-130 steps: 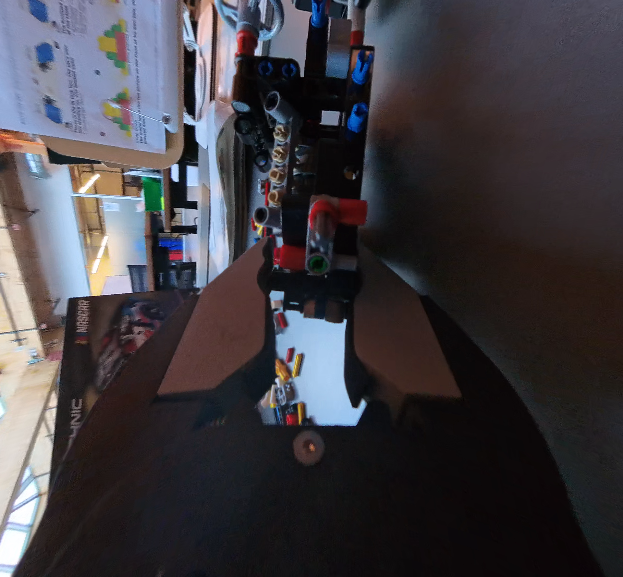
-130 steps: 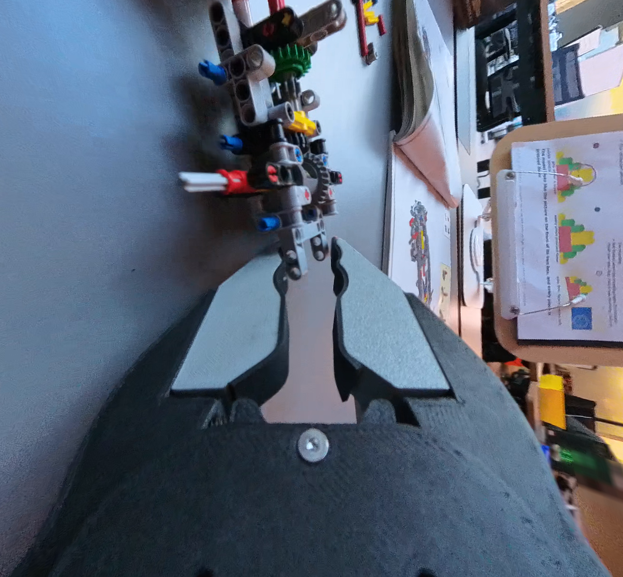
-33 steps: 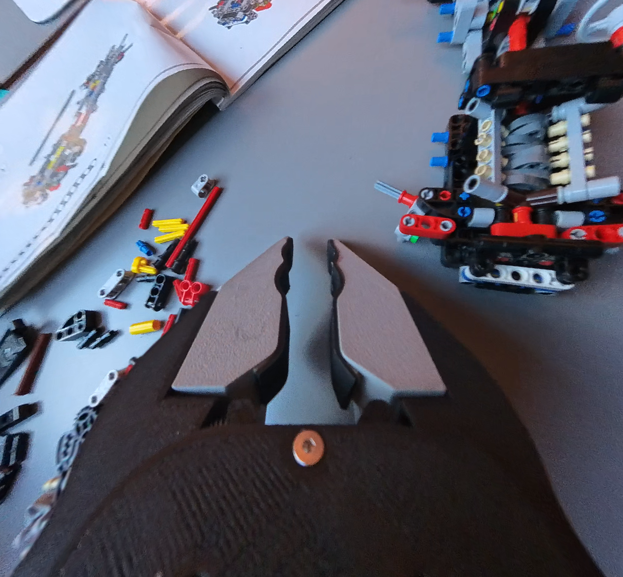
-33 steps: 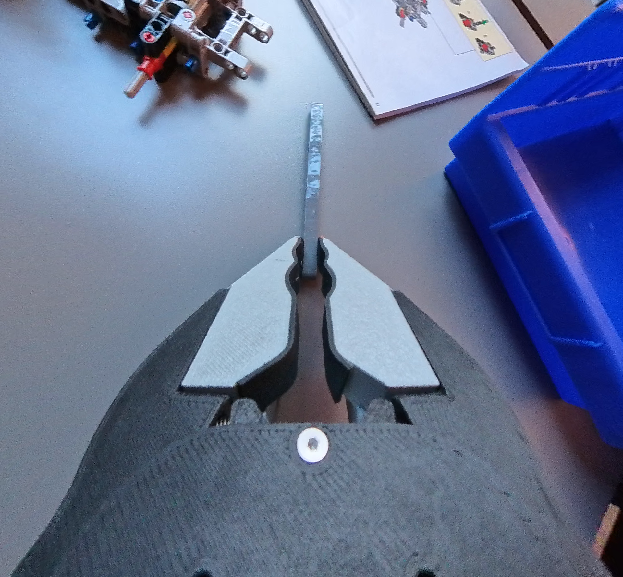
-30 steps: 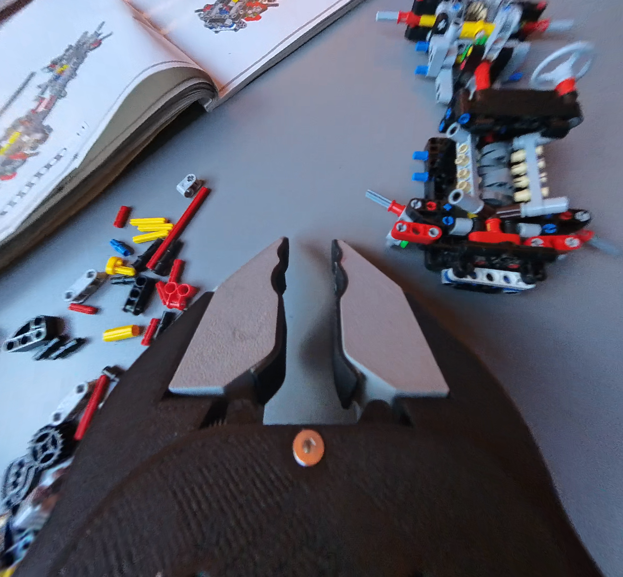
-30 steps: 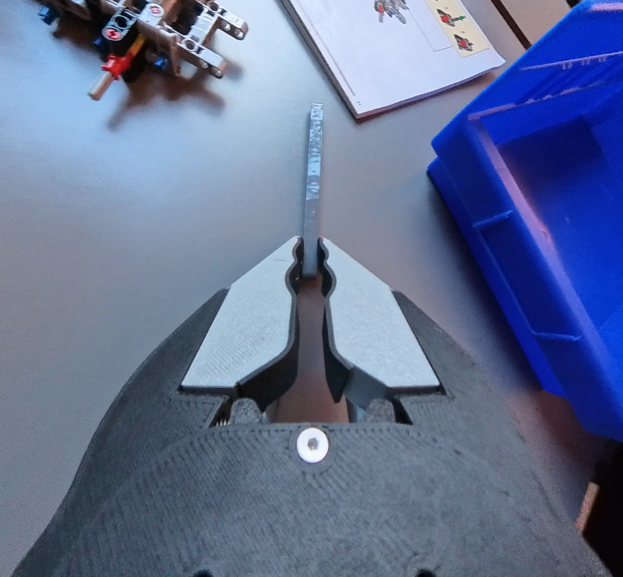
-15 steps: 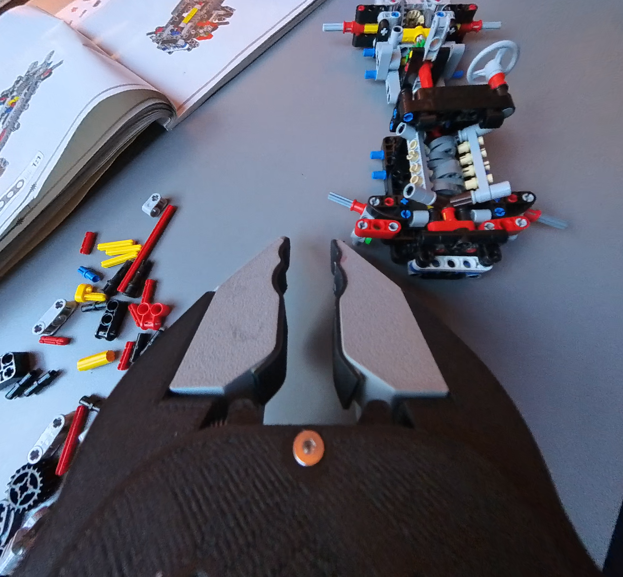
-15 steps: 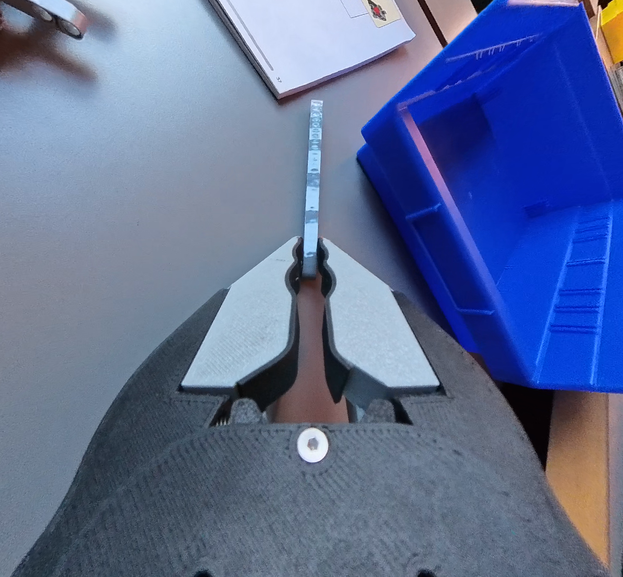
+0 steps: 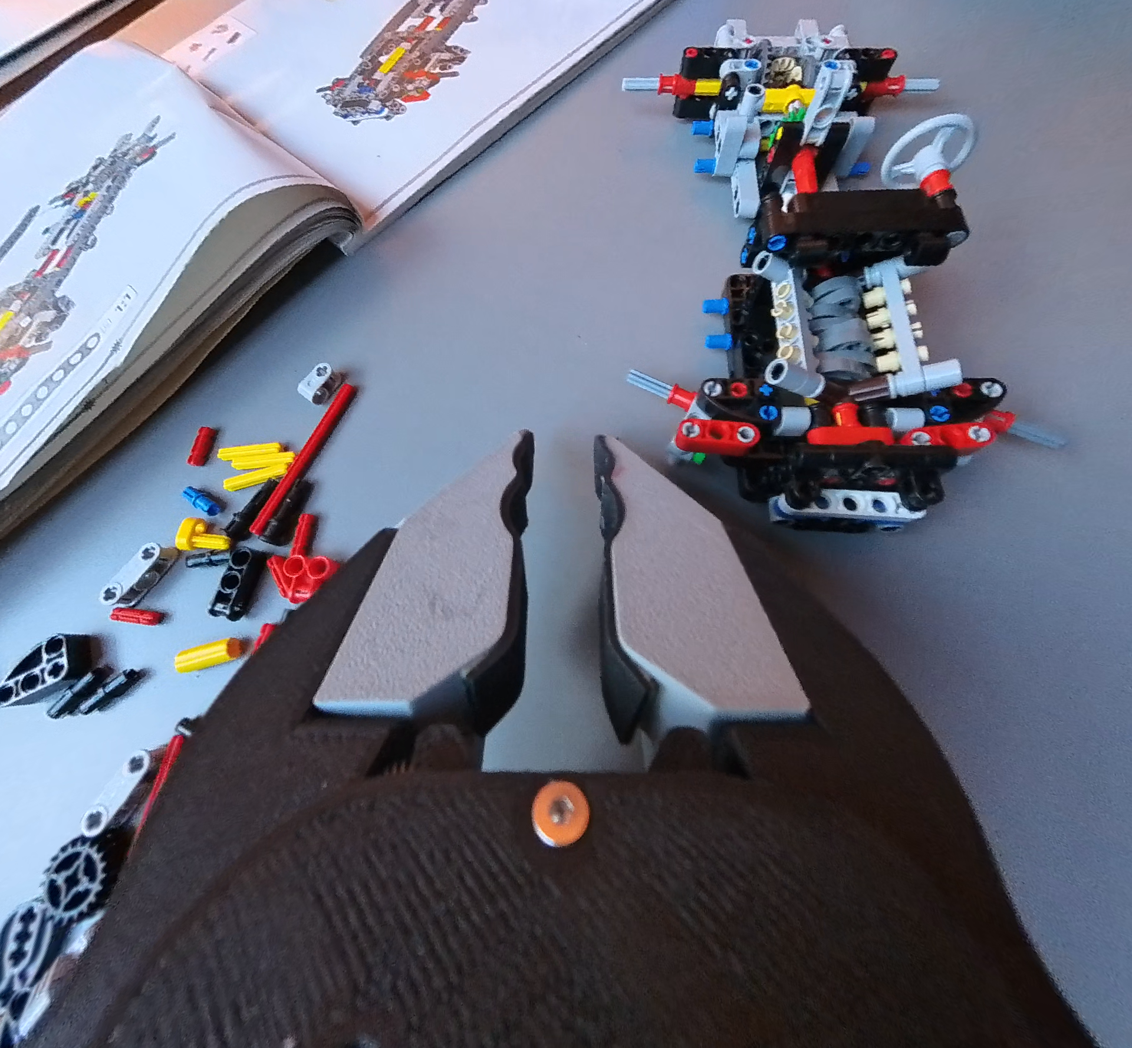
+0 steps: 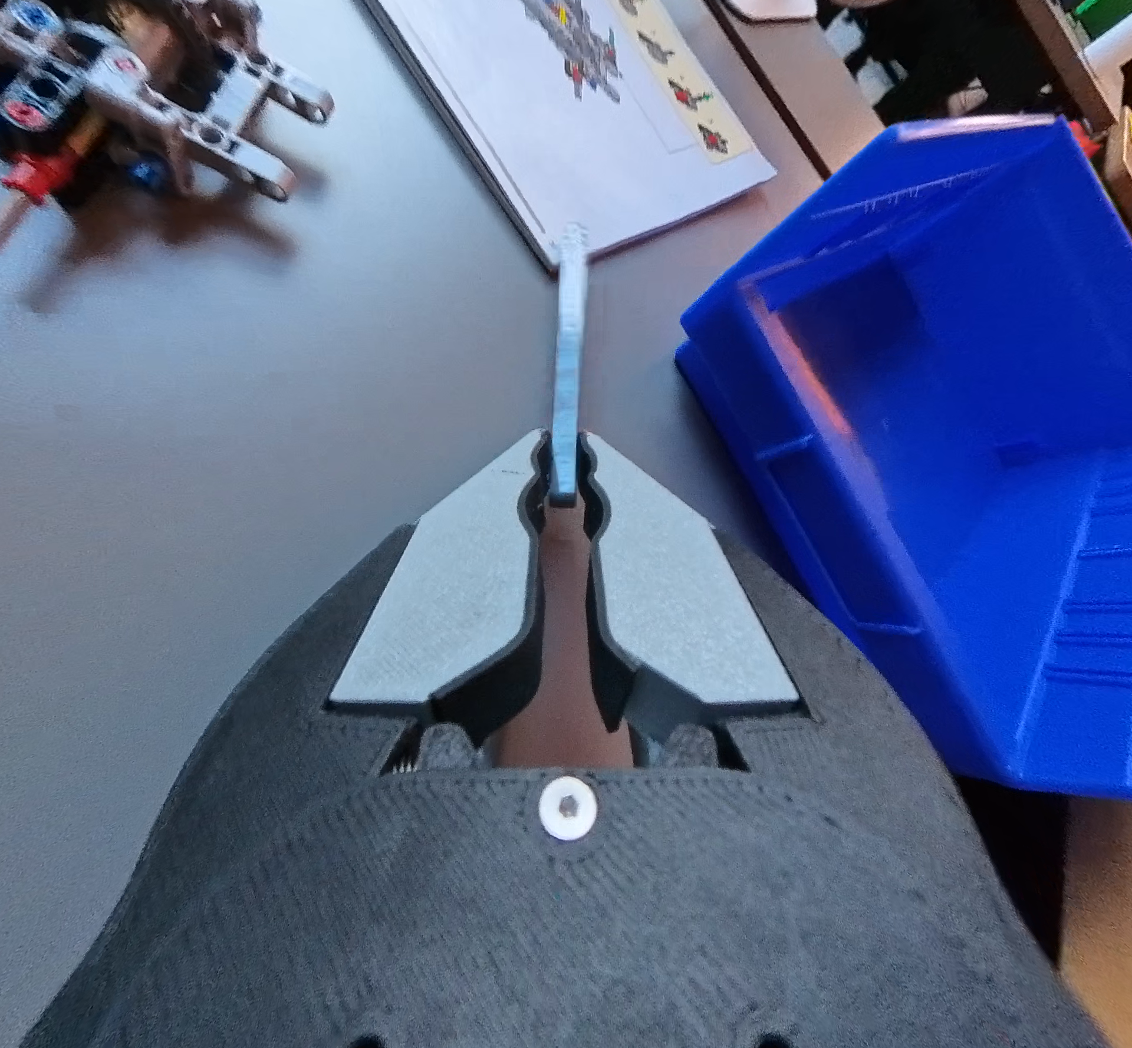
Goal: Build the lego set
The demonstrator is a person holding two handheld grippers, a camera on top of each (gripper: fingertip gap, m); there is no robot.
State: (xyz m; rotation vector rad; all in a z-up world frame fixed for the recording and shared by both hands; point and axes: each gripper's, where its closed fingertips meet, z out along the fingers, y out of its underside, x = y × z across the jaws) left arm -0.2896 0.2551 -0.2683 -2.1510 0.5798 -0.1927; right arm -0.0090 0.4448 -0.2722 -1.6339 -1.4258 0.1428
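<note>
Presently the left gripper [image 9: 562,449] hangs above the grey table [image 9: 490,296] with its jaws parted and only bare tabletop showing between the fingers — nothing is gripped. Just to its right lies a chassis [image 9: 827,308] built of black, grey and red toy beams, with blue pins along one side, a grey steering wheel [image 9: 931,158] at its far right and thin axles jutting from both ends; its near red beam [image 9: 716,434] sits close beside the right fingertip without touching it. To the left of the gripper a scatter of loose parts rests on the table: a long red axle [image 9: 303,461], yellow pins [image 9: 254,464], a small blue pin [image 9: 201,499], a red three-hole connector [image 9: 301,570], black connectors [image 9: 236,581] and a black gear [image 9: 76,887] near the lower left edge. Beyond them an open booklet [image 9: 257,118] lies flat, its pages showing coloured build diagrams. The right gripper [image 10: 565,437] is clenched on one end of a long, thin grey beam [image 10: 569,345] — both pads press against its flat sides, and the beam runs straight ahead from the fingertips, its far end in line with the near corner of the booklet [image 10: 551,69]. A blue bin [image 10: 919,437] stands just to the right of the beam, apart from it, tipped so its open interior faces the camera. Part of the chassis [image 10: 153,88] appears blurred at the upper left, well apart from the beam.
</note>
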